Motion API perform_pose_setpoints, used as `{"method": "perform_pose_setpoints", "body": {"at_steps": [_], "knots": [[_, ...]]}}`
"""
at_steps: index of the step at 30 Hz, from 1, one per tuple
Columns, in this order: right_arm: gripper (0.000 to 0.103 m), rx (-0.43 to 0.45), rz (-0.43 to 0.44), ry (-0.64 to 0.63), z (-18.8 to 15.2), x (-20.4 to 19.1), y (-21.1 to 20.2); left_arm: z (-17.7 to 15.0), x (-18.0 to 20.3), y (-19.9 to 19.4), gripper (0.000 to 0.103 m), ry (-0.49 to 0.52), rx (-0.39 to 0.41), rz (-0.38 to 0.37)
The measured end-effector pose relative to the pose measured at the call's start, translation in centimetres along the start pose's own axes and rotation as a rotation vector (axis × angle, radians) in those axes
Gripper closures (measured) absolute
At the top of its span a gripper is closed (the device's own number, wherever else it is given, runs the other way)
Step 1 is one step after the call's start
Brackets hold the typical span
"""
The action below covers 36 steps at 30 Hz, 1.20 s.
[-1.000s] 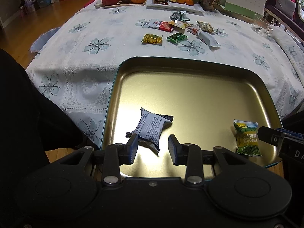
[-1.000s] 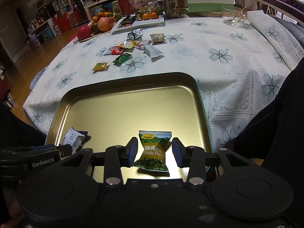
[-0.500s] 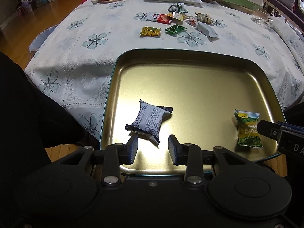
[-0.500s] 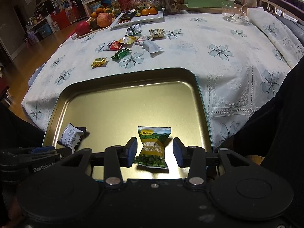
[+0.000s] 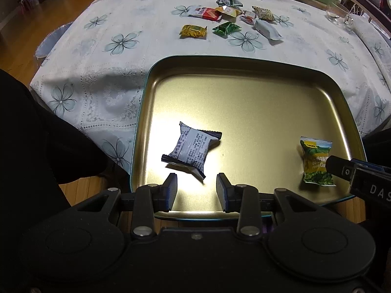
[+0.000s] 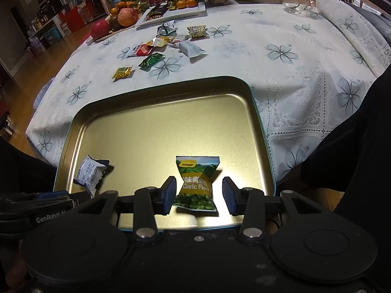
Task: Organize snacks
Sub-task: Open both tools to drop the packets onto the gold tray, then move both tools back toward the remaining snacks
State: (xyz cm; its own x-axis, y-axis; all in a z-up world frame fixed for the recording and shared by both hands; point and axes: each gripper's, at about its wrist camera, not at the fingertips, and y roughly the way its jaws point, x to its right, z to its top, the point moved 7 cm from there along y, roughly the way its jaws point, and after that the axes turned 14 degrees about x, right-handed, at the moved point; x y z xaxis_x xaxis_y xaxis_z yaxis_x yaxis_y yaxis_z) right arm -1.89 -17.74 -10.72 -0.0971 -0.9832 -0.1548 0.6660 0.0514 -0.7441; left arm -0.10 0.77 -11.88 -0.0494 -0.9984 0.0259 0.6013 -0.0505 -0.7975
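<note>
A gold tin tray [image 5: 244, 78] sits at the near edge of the table [image 5: 136, 24], and both claws hang over its near rim, pointing steeply down. Two snacks lie in it. A white pack [image 5: 191, 151] with dark crimped ends rests just ahead of the left claw [image 5: 196, 188], a little left of its centre line; its print is too fine to read. That claw's jaws stand apart with nothing between them, the pack's near corner just short of the gap. A green pea pack [image 6: 196, 183] lies between the fingers of the right claw [image 6: 199, 193], reaching past their tips. It reads "Garlic Flavor" under a yellow band, with Chinese characters above. The jaws are parted and a gap shows on each side of the pack, so nothing is gripped. The left claw's body, seen from the right, bears "GenRobot.AI".

Far beyond both claws, loose snacks [image 5: 227, 17] lie scattered on the flowered cloth: a gold one [image 5: 193, 31], a green one [image 5: 226, 28], a red and white one [image 5: 206, 12], a white one [image 5: 266, 29]. Farther still stand a fruit board [image 6: 117, 22] and a white plate [image 6: 176, 13] with oranges.
</note>
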Motion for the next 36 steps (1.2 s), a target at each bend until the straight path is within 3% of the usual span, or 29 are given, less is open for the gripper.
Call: {"method": "perform_pose_setpoints", "body": {"at_steps": [17, 24, 36], "knots": [[0.058, -0.071, 0.002, -0.028, 3.0, -0.5, 2.6, 7.3, -0.7, 1.7, 0.058, -0.013, -0.017, -0.042], [0.057, -0.054, 0.005, -0.043, 7.0, -1.1, 4.8, 11.1, -1.6, 3.7, 0.058, -0.024, -0.013, -0.040], [0.056, -0.013, -0.015, -0.047, 17.2, -1.6, 11.1, 18.9, -4.0, 9.7, 0.058, -0.078, -0.024, -0.008]]}}
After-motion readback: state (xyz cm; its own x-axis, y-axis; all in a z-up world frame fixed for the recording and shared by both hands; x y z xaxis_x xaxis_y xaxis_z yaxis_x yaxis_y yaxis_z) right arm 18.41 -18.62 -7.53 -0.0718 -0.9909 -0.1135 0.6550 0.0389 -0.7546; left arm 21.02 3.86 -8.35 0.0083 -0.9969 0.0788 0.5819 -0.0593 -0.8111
